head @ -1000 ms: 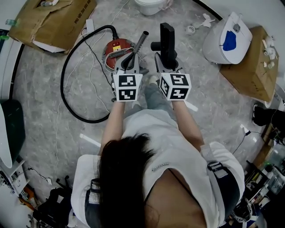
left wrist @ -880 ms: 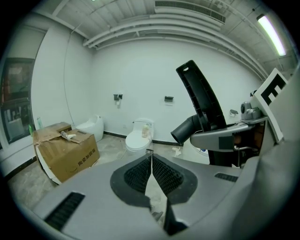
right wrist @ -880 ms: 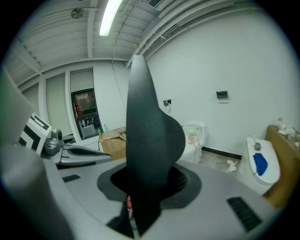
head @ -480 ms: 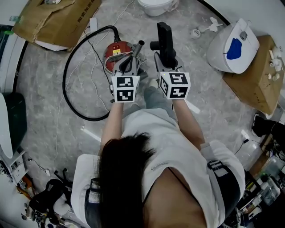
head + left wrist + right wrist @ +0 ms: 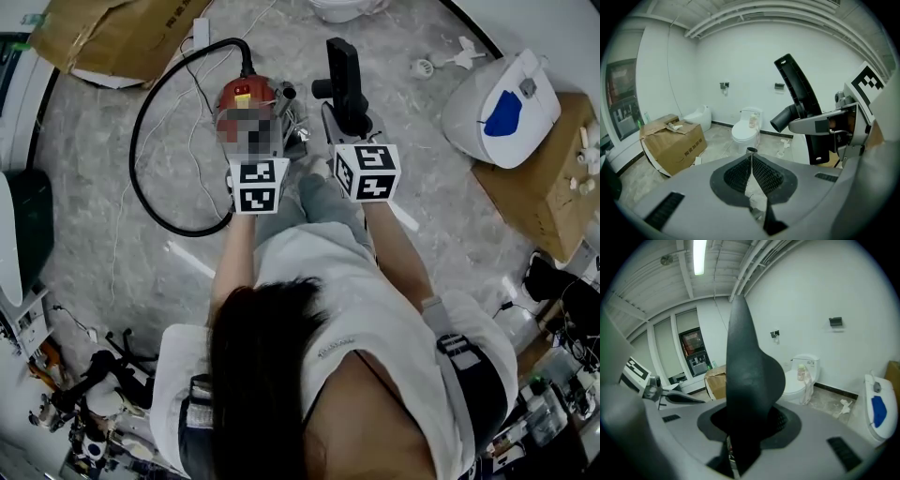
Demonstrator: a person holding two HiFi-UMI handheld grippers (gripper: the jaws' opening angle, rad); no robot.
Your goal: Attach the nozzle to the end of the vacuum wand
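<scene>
- My left hand-held gripper (image 5: 751,164) is clenched on the vacuum wand (image 5: 751,151).
- My right hand-held gripper (image 5: 742,423) grasps the black nozzle (image 5: 747,371), held just right of the wand's tip and not touching it.

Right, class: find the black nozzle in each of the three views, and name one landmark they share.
Head view: black nozzle at top centre.
Left gripper view: upper right.
Right gripper view: centre, rising from between the jaws.
Shared landmark: the cardboard box.
</scene>
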